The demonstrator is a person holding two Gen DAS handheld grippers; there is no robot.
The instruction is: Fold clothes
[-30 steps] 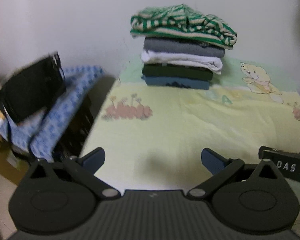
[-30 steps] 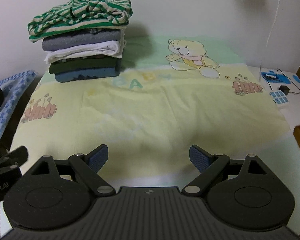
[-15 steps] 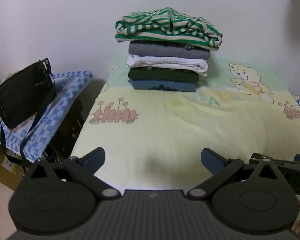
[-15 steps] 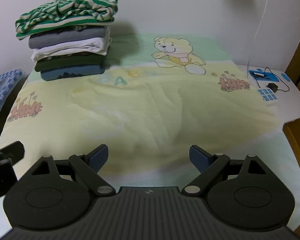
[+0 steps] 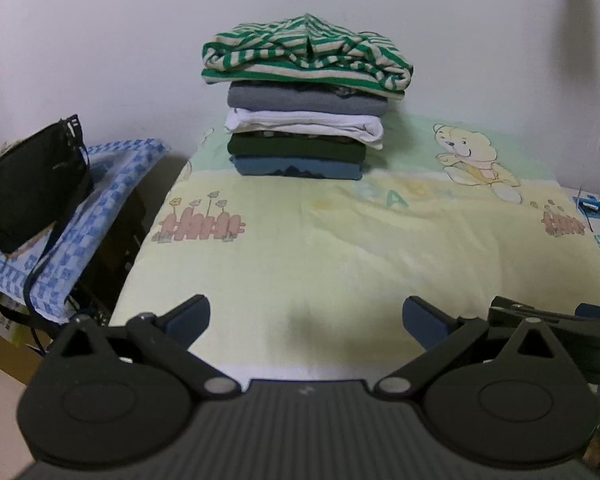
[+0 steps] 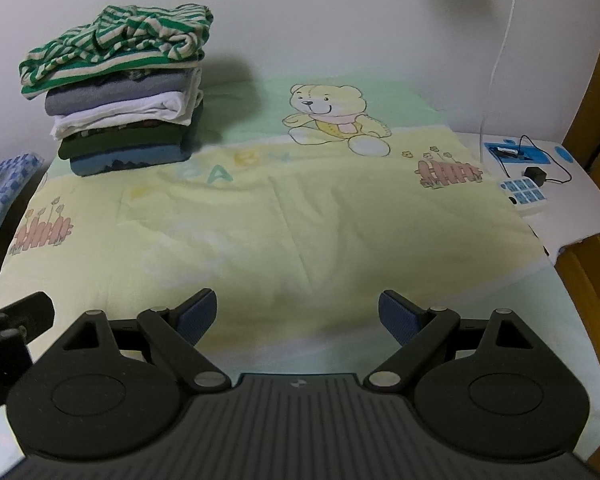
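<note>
A stack of folded clothes [image 5: 304,128] [image 6: 124,120] stands at the back of the table against the wall. A green and cream striped garment [image 5: 306,54] [image 6: 116,46] lies on top of it, above grey, white, dark green and blue ones. My left gripper [image 5: 306,318] hangs open over the near edge of the yellow bear blanket [image 5: 340,248], holding nothing. My right gripper [image 6: 296,314] is open too, over the blanket's [image 6: 300,216] near edge, well short of the stack. Part of the right gripper [image 5: 540,320] shows at the lower right of the left wrist view.
A black bag [image 5: 32,184] rests on a blue checked cloth [image 5: 100,184] left of the table. On the white surface to the right lie a blue box [image 6: 508,152], a black charger [image 6: 536,174] with cables and a blister pack [image 6: 522,190]. Wooden furniture [image 6: 596,256] stands at far right.
Both wrist views have swung: the stack has shifted right in the left view, and the right view has panned back left after a rightward swing. Both grippers stay open and empty.
</note>
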